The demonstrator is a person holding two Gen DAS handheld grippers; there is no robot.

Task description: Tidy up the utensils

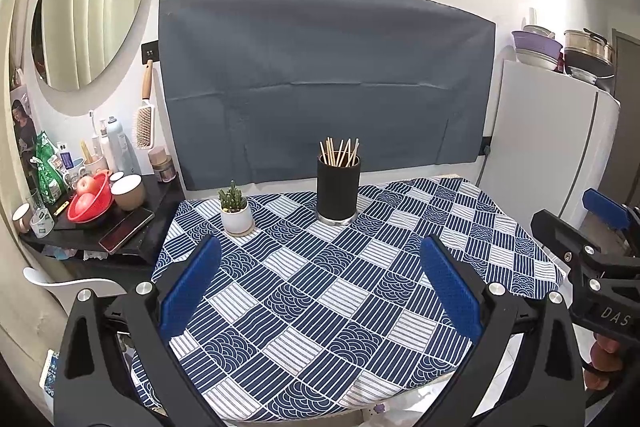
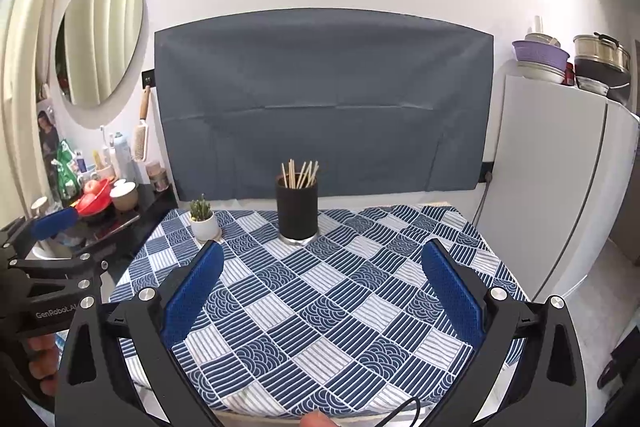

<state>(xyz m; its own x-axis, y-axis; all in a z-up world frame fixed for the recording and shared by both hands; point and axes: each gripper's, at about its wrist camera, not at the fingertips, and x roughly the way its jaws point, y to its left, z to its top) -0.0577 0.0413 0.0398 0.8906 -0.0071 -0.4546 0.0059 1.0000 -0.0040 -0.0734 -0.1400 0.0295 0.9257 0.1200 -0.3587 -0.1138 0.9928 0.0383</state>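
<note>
A black cylindrical holder point(image 1: 338, 188) point(image 2: 297, 209) stands upright at the far middle of the table, with several wooden chopsticks point(image 1: 339, 151) point(image 2: 300, 174) standing in it. My left gripper point(image 1: 320, 255) is open and empty, held above the near part of the table, well short of the holder. My right gripper point(image 2: 322, 259) is open and empty too, also over the near part of the table. Each gripper shows at the edge of the other's view.
The table wears a blue and white patterned cloth point(image 1: 360, 287) point(image 2: 340, 307). A small cactus in a white pot point(image 1: 236, 211) point(image 2: 204, 221) stands left of the holder. A cluttered black side shelf point(image 1: 100, 223) is at left, a white fridge point(image 1: 540, 147) at right.
</note>
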